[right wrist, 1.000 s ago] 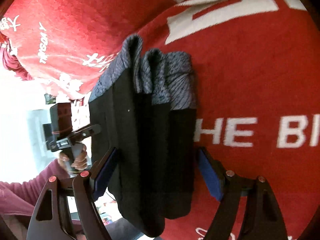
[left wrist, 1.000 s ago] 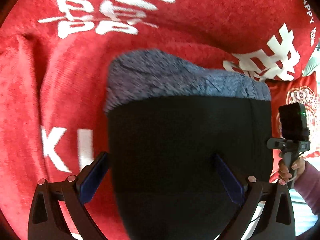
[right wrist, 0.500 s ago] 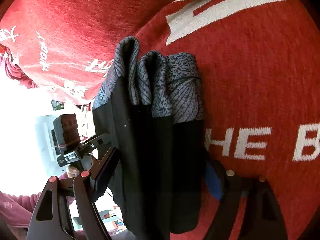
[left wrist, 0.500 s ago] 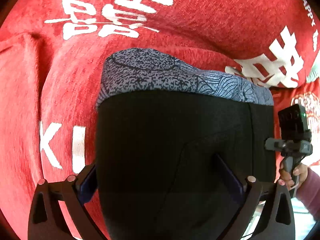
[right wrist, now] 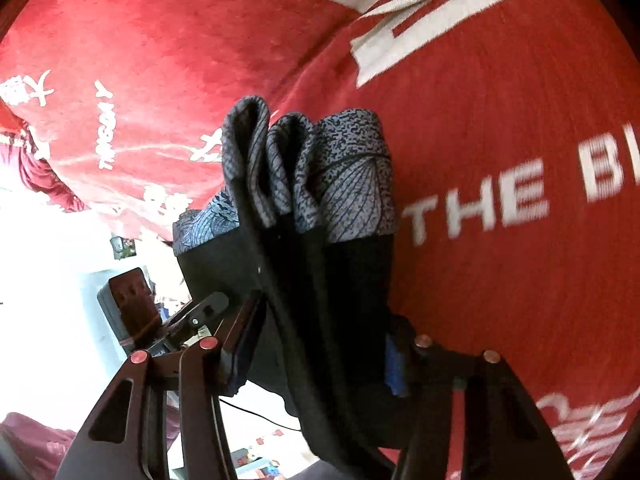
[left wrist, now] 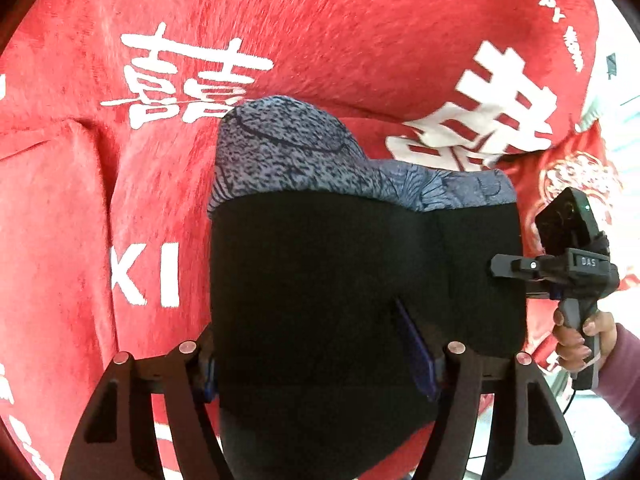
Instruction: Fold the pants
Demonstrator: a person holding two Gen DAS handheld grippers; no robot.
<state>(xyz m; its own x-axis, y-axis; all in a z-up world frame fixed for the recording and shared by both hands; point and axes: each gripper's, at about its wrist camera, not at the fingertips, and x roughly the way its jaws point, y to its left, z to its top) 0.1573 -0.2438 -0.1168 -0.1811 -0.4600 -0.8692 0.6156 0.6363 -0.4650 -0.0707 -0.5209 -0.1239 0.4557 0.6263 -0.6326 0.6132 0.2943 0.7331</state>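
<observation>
Gripping opposite edges of the folded pants (left wrist: 360,300), both tools hold the bundle up in front of the red blanket (left wrist: 360,20). In the left wrist view the left gripper (left wrist: 316,364) has its fingers pressed into the black cloth at the bottom centre of the frame, clamped on it as far as can be judged; the blue pad on the right finger (left wrist: 416,356) shows against the fabric, the left pad is mostly hidden behind it. In the right wrist view the right gripper (right wrist: 320,352) is likewise closed on the black layers at the bottom centre, the stack of folds standing edge-on between its fingers.

Compared with a second ago, the bundle fills more of both frames, and the grey patterned waistband (right wrist: 312,168) has risen toward the middle. The blanket's white lettering has slid too, so both hands seem to be carrying the stack along. That suggests the folding itself is about done and the pants are being moved or set down.

At the right edge of the left view, the person's right hand (left wrist: 580,336) grips its handle upright, level with the bundle. The left tool's body (right wrist: 132,308) appears at the lower left of the right view, close beside the cloth.
</observation>
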